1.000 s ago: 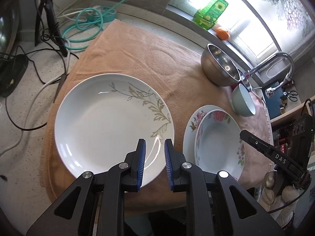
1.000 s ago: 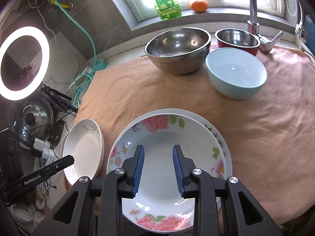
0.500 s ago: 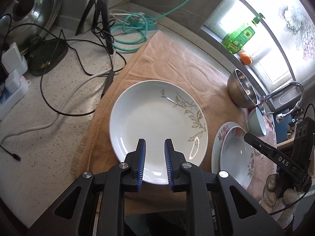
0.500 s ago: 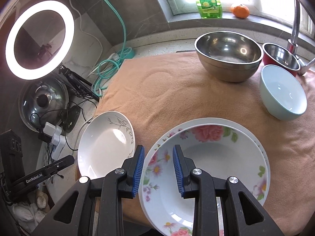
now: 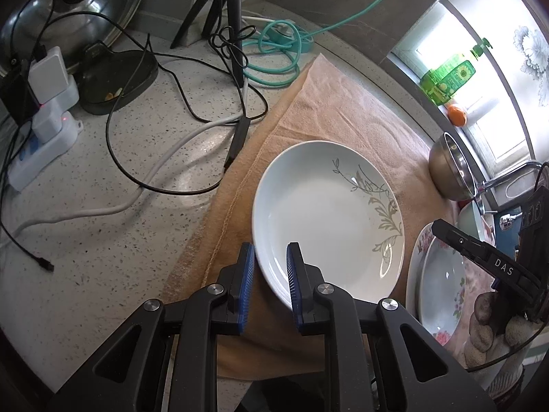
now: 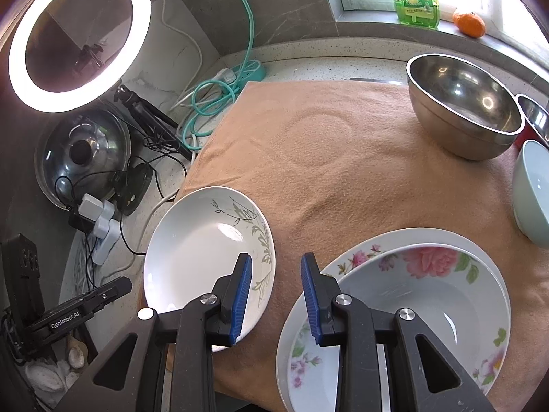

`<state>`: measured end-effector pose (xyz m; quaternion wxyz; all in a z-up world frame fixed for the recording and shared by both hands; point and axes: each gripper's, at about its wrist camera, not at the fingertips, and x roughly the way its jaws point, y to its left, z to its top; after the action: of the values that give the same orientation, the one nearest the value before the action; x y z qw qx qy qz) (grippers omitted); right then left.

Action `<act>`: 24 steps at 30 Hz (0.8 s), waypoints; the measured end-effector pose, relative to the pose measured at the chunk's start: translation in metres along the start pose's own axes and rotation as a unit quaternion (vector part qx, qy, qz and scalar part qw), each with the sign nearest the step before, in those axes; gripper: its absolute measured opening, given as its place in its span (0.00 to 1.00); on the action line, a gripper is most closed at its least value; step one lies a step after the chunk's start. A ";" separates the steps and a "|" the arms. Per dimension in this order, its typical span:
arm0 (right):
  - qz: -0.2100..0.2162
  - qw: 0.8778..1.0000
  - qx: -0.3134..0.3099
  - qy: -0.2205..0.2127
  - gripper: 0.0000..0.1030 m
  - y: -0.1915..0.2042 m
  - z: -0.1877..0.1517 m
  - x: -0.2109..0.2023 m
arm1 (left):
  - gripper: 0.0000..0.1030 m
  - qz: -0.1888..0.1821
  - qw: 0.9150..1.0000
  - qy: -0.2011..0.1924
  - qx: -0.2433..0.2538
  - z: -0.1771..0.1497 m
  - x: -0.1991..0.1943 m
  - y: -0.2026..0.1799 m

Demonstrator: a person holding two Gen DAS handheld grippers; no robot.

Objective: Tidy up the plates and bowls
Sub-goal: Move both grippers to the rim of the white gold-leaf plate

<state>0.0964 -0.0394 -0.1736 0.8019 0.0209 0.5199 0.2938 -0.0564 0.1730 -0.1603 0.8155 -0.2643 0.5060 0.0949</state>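
Two grippers hang above the towel-covered table, each with its blue-padded fingers parted and nothing between them. The left gripper (image 5: 270, 274) sits over the near rim of the white leaf-patterned plate (image 5: 326, 216), its pads either side of that rim; whether they touch it cannot be told. This plate lies on the tan towel (image 6: 343, 158) near the towel's left edge. The right gripper (image 6: 276, 295) hovers over the bare strip of towel between the leaf-patterned plate (image 6: 206, 240) and the flowered deep plate (image 6: 429, 292), which is nested in a wider flowered plate (image 6: 343, 257) at the towel's near edge. Toward the far right corner stand a large steel bowl (image 6: 463, 103), a smaller steel bowl (image 6: 535, 116) beside it, and a pale blue bowl (image 6: 532, 192) near the right edge.
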 end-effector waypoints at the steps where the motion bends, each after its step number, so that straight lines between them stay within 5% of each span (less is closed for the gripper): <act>1: 0.001 1.000 0.000 0.003 0.26 0.001 0.001 0.003 | 0.17 0.000 1.000 0.001 -0.001 0.001 0.002 0.001; 24: -0.007 0.999 -0.007 0.051 0.26 0.009 0.013 0.053 | 0.17 0.002 1.000 0.024 -0.003 0.008 0.026 0.008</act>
<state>0.1188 -0.0024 -0.2077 0.7762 -0.0034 0.5585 0.2924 -0.0409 0.1815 -0.1832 0.8024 -0.2673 0.5256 0.0917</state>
